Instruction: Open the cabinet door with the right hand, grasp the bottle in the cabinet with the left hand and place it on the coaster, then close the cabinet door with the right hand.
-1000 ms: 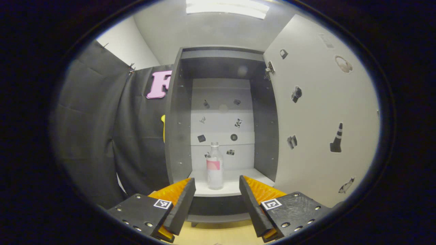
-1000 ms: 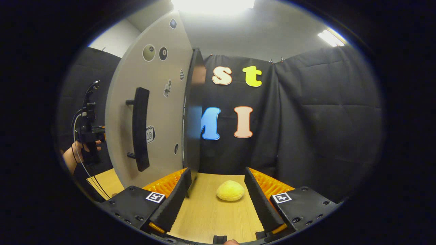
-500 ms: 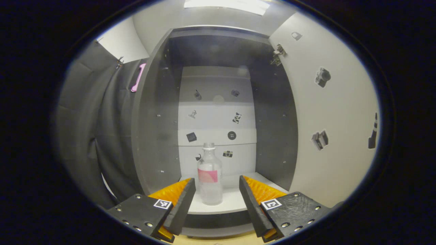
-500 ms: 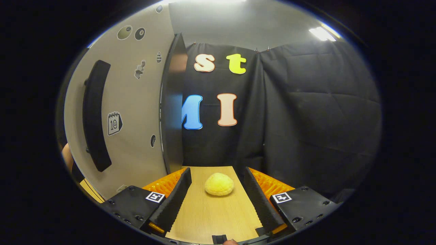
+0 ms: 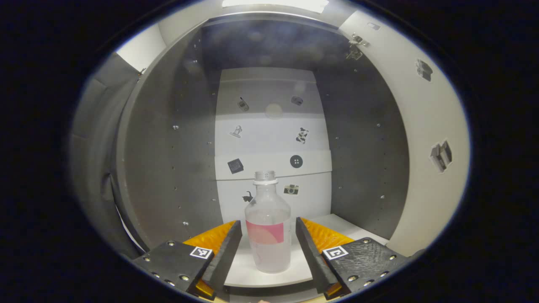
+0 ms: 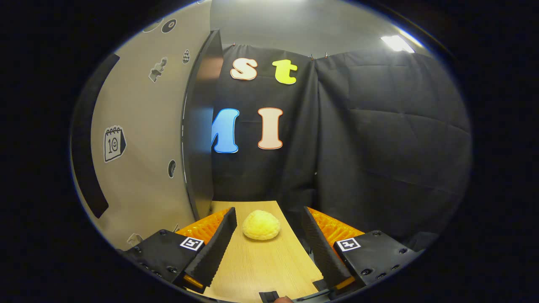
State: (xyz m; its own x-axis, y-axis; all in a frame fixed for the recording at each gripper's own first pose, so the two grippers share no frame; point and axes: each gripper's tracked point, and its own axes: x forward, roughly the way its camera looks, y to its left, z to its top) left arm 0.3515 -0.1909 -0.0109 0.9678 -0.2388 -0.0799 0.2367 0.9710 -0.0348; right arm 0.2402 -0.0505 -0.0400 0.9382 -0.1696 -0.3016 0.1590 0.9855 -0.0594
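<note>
My left tongs (image 5: 268, 244) gape wide around the bottle (image 5: 268, 229), which stands upright on the cabinet (image 5: 168, 139) floor, touching neither finger. My right tongs (image 6: 267, 242) hang open and empty over the bench (image 6: 261, 265), beside the open door (image 6: 143, 139).

Clear bottle (image 5: 268, 227) upright in cabinet (image 5: 168, 160), door (image 6: 143, 126) open

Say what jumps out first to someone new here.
The clear bottle with a pink label, upright on the white cabinet shelf, framed between the open left gripper fingers. In the right gripper view, a yellow bun-like lump sits on the wooden table beyond the open right gripper, beside the opened cabinet door.
</note>
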